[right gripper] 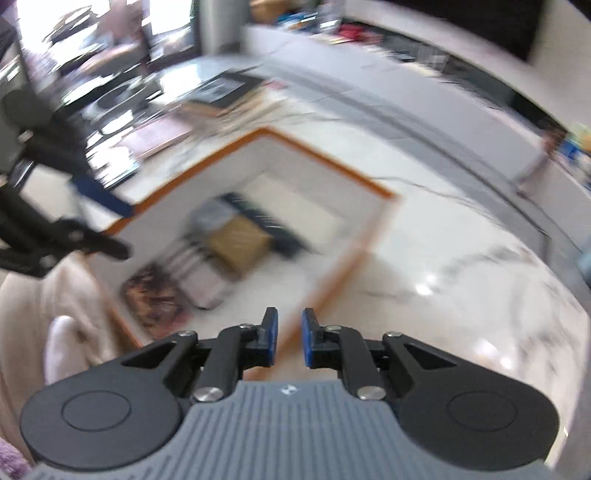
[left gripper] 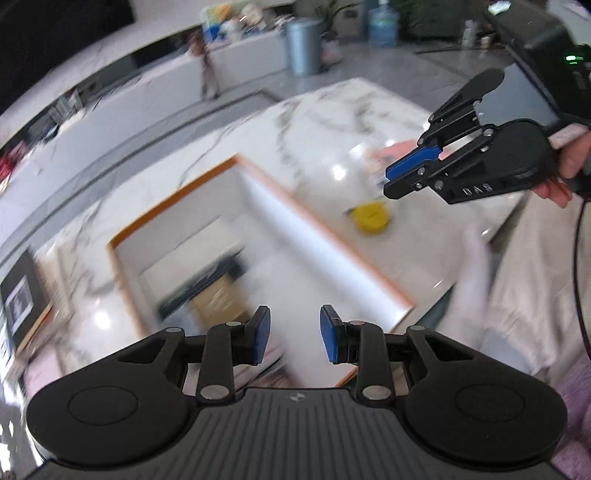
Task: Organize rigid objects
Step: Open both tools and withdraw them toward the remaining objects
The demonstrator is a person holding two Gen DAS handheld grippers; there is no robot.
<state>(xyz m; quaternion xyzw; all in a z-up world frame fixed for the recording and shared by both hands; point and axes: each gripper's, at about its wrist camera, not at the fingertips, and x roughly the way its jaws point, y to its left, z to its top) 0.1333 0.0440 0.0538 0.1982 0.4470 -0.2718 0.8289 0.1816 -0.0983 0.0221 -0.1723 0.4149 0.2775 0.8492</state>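
Marble with grey veins ran under everything: the table [left gripper: 369, 110] was white and glossy, with lamp glare on it, and both views were badly smeared by motion. Beyond its far edge I saw a grey floor, a long white counter [left gripper: 236, 55] with blurred clutter, a grey bin [left gripper: 303, 46] and a water bottle [left gripper: 384, 26].

On the left of the table lay a dark framed picture [left gripper: 22, 299], close to the table's edge. Next came the box [left gripper: 325, 236], white-walled with an orange rim and open at the top. Inside it, low down, I could make out a tan block [left gripper: 218, 299] touching a dark flat piece [left gripper: 207, 277]; through the right wrist camera a brown patterned item [right gripper: 155, 299] lay beside them near the box's near wall. What these were I could not tell through the blur. Bare marble lay between the box's right wall and a yellow object [left gripper: 371, 218] standing outside it, with a pink sheet [left gripper: 399, 147] further back.

My left gripper [left gripper: 294, 338] hung above the box's near corner, its blue pads parted by a moderate gap, holding nothing. My right gripper [left gripper: 400, 182] hovered over the table above the yellow object, and in its own view [right gripper: 289, 339] it sat above the box's orange rim, its pads apart by a narrow gap, also holding nothing. At the right edge cream cloth [left gripper: 535, 266] lay past the table.
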